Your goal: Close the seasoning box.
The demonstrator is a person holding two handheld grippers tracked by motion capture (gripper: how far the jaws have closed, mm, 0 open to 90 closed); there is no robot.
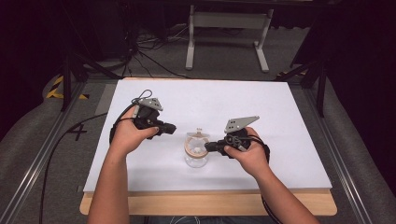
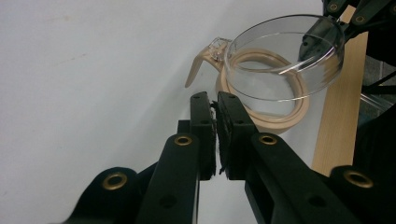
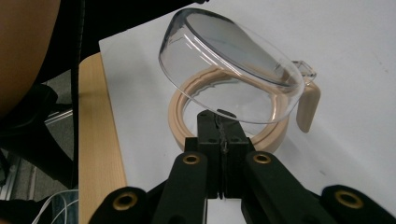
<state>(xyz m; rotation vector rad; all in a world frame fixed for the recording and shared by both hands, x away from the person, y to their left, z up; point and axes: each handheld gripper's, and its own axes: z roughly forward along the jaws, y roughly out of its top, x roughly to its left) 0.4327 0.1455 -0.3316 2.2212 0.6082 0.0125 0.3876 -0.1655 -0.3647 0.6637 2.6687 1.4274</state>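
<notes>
High view shows you at the white table top [image 1: 280,116], holding one gripper in each hand. Your right gripper [image 1: 208,147] is at about 4 o'clock from the table's centre, and it points toward 9 o'clock. Its jaws are pressed together on the rim of the clear round plastic bowl [image 1: 195,156], which is tilted. In the right gripper view the bowl [image 3: 229,70] leans up over the beige plastic ring with a small handle tab [image 3: 280,126], and the ring lies flat on the table under it. Your left gripper [image 1: 173,127] is at about 10 o'clock from the bowl, near it but not touching. In the left gripper view its jaws stand with only a narrow gap, nothing between them, and the bowl [image 2: 285,60] is at 1 o'clock beyond the tips
</notes>
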